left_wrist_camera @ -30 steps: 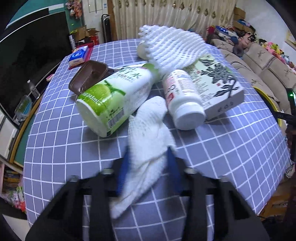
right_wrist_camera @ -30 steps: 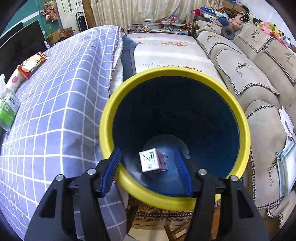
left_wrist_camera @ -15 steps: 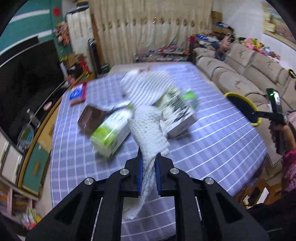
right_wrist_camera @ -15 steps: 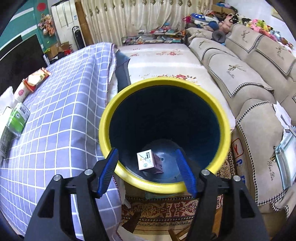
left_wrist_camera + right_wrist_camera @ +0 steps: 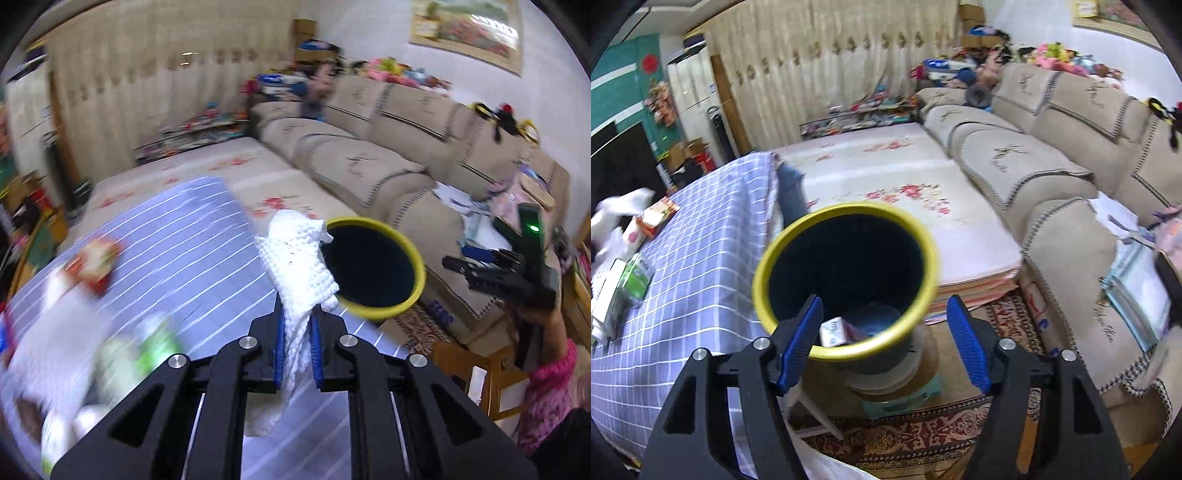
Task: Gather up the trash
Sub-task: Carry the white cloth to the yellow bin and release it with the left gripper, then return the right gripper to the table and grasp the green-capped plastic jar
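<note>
My left gripper (image 5: 297, 325) is shut on a white foam net sleeve (image 5: 299, 258) and holds it in the air over the checked tablecloth (image 5: 177, 254), pointing toward the yellow-rimmed dark bin (image 5: 373, 266) beyond the table's edge. My right gripper (image 5: 886, 332) is open and empty just above the near rim of the bin (image 5: 846, 273). A small white carton (image 5: 833, 332) lies at the bin's bottom. The right gripper also shows in the left wrist view (image 5: 502, 269), beside the bin.
More trash lies on the table: a green-labelled bottle (image 5: 637, 275), a white box (image 5: 607, 306), a red packet (image 5: 659, 212) and white foam netting (image 5: 624, 201). A beige sofa (image 5: 1052, 155) stands right of the bin, a floral mat (image 5: 894, 206) behind it.
My left gripper has closed on the foam sleeve, lifted it off the table and swung right toward the bin. My right gripper has drawn back and up from the bin's mouth.
</note>
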`<state>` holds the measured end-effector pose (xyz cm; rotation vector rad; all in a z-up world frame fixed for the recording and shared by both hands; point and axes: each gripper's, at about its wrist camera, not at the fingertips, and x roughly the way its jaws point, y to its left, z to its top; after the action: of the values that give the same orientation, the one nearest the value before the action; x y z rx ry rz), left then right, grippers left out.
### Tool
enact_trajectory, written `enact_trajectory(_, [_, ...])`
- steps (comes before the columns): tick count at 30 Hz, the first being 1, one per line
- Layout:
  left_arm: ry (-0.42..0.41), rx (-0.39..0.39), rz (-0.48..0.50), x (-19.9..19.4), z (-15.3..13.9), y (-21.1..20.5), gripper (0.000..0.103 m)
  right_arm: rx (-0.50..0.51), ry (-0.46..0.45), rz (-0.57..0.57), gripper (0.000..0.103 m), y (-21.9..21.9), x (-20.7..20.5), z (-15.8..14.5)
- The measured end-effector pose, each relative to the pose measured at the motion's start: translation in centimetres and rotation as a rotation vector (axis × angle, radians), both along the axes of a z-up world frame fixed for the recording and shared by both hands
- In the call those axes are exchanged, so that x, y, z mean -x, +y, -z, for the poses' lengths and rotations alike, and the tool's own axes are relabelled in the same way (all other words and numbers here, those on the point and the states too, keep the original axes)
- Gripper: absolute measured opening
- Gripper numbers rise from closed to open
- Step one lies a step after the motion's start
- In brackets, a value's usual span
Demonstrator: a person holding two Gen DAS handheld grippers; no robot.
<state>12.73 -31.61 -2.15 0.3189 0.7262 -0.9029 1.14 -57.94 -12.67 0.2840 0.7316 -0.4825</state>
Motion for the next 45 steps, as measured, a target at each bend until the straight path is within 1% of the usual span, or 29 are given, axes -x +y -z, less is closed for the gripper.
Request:
enact_trajectory(2, [0.007,-0.021,0.039,-1.0,1.1,-4.5,0.012,0.008,0.0,0.04,0.066,-1.0,1.4,-0.2])
enact_trajectory(4, [0.051,-0.035,0.088,-2.0,2.6,-8.9,0.013,0.005,0.002,0.066,0.067,-1.8,2.4,-0.1])
enact_trajectory(7, [0.092,-0.081,0.115,-3.3,5.0,-14.2,0.014,-0.003,0.023,0.092,0.067,-2.8,3.3,0.5])
enact_trajectory(9, [0.108,-0.106,0.128,-3.9,6.5,-16.7,0.016,-0.013,0.031,0.099,0.067,-3.2,3.5,1.0])
enact_trajectory(11, [0.113,-0.134,0.118,-4.6,8.3,-18.8,0.018,-0.022,0.037,0.105,0.067,-3.5,3.6,1.4])
enact_trajectory(12, [0.124,-0.145,0.11,-5.0,9.1,-19.9,0.021,-0.027,0.039,0.106,0.067,-3.7,3.5,1.6])
enact_trajectory(13, [0.146,-0.153,0.104,-5.6,9.8,-20.7,0.034,-0.03,0.041,0.106,0.067,-3.8,3.4,1.8])
enact_trajectory(14, [0.154,-0.157,0.099,-5.8,10.4,-21.3,0.053,-0.033,0.045,0.104,0.067,-3.9,3.3,2.0])
enact_trajectory(16, [0.156,-0.159,0.082,-6.3,11.2,-22.1,0.069,-0.035,0.048,0.1,0.068,-3.7,3.1,2.3])
enact_trajectory(18, [0.17,-0.157,0.085,-6.6,11.9,-21.9,0.071,-0.037,0.051,0.094,0.068,-3.6,2.8,2.4])
enact_trajectory(20, [0.176,-0.149,0.072,-6.6,11.9,-21.7,0.075,-0.038,0.053,0.091,0.068,-3.6,2.6,2.5])
enact_trajectory(23, [0.175,-0.124,0.069,-6.3,11.2,-20.9,0.076,-0.043,0.053,0.087,0.069,-3.4,2.3,2.7])
enact_trajectory(25, [0.162,-0.104,0.052,-5.9,9.9,-19.2,0.079,-0.044,0.056,0.085,0.071,-3.1,2.2,2.8])
enact_trajectory(29, [0.138,-0.042,0.021,-4.3,6.9,-15.2,0.083,-0.042,0.066,0.071,0.071,-2.4,1.7,3.1])
enact_trajectory(32, [0.123,0.009,-0.026,-3.2,4.6,-10.8,0.087,-0.034,0.067,0.059,0.071,-1.8,1.4,3.0])
enact_trajectory(34, [0.113,0.055,-0.075,-2.3,3.1,-6.9,0.088,-0.034,0.06,0.04,0.071,-1.2,0.9,2.7])
enact_trajectory(37, [0.079,0.084,-0.142,-1.1,1.9,-1.9,0.092,-0.034,0.042,-0.008,0.071,0.6,-0.3,2.2])
enact_trajectory(38, [0.062,0.087,-0.189,-0.5,1.6,0.6,0.092,-0.034,0.036,-0.038,0.071,1.6,-1.1,2.0])
enact_trajectory(41, [0.032,0.089,-0.297,0.6,1.0,6.2,0.092,-0.037,0.015,-0.123,0.071,4.7,-3.2,1.6])
enact_trajectory(45, [-0.021,0.082,-0.479,1.8,0.5,14.1,0.092,-0.049,-0.021,-0.232,0.071,9.3,-6.0,0.9])
